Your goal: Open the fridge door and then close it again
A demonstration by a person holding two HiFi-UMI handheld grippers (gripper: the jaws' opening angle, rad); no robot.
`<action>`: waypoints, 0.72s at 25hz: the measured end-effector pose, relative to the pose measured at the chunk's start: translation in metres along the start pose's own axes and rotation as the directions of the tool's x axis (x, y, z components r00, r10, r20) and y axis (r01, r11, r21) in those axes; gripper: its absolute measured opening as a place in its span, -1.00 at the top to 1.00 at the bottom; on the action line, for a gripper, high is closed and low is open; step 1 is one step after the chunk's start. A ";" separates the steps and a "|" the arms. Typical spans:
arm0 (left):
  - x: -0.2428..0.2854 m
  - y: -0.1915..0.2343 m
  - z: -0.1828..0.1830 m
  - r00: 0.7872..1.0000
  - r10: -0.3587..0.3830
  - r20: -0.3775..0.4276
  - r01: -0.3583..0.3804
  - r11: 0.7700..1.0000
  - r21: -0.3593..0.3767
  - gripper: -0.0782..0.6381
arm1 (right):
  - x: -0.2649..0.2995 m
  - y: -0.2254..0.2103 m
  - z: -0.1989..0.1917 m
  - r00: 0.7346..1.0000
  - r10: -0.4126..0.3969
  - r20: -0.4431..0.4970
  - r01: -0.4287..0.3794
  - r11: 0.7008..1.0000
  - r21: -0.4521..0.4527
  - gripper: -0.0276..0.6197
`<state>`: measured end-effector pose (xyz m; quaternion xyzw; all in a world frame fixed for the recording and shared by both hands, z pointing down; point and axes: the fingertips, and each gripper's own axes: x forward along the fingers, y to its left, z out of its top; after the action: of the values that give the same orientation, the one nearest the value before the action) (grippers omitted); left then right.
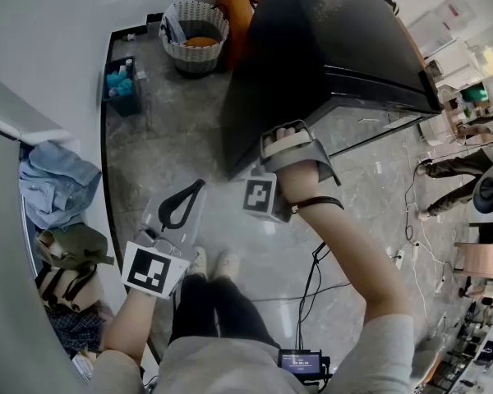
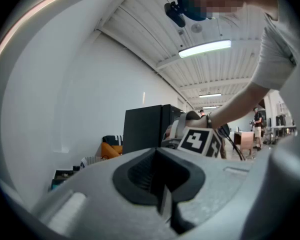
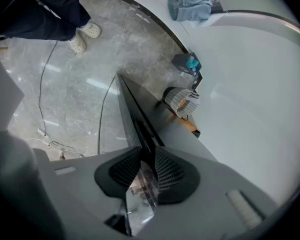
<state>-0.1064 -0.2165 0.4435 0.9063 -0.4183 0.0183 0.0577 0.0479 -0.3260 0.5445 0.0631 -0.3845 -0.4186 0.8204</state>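
Observation:
The black fridge [image 1: 329,48] stands on the marble floor ahead of me, also seen in the left gripper view [image 2: 142,129]. My right gripper [image 1: 267,158] is at its near lower corner. In the right gripper view the thin dark edge of the fridge door [image 3: 135,114] runs down between the two ribbed pads [image 3: 167,169], and my right gripper [image 3: 146,156] is shut on it. My left gripper [image 1: 199,184] hangs low at the left, apart from the fridge. It points level, with its jaws [image 2: 157,159] shut on nothing.
A woven basket [image 1: 195,35] and a blue crate of bottles [image 1: 122,84] sit by the white wall behind the fridge. Clothes [image 1: 53,183] are piled at the left. Cables [image 1: 312,277] trail over the floor by my feet. Other people [image 1: 460,171] stand far right.

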 end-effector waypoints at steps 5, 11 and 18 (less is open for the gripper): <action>-0.001 0.000 0.002 1.000 -0.002 0.004 0.002 1.000 0.003 0.78 | -0.001 0.000 0.001 1.000 0.006 0.002 -0.006 1.000 0.015 0.67; -0.006 0.003 0.003 1.000 0.004 0.000 -0.004 1.000 0.003 0.78 | -0.002 -0.001 0.001 0.999 0.034 0.009 -0.034 0.999 0.026 0.69; -0.007 0.004 0.007 1.000 0.003 0.011 -0.003 1.000 0.005 0.78 | -0.002 -0.002 0.000 0.995 0.097 -0.034 -0.096 0.995 0.033 0.64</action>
<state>-0.1144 -0.2144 0.4366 0.9058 -0.4200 0.0144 0.0529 0.0464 -0.3255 0.5422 0.0647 -0.3790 -0.3710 0.8453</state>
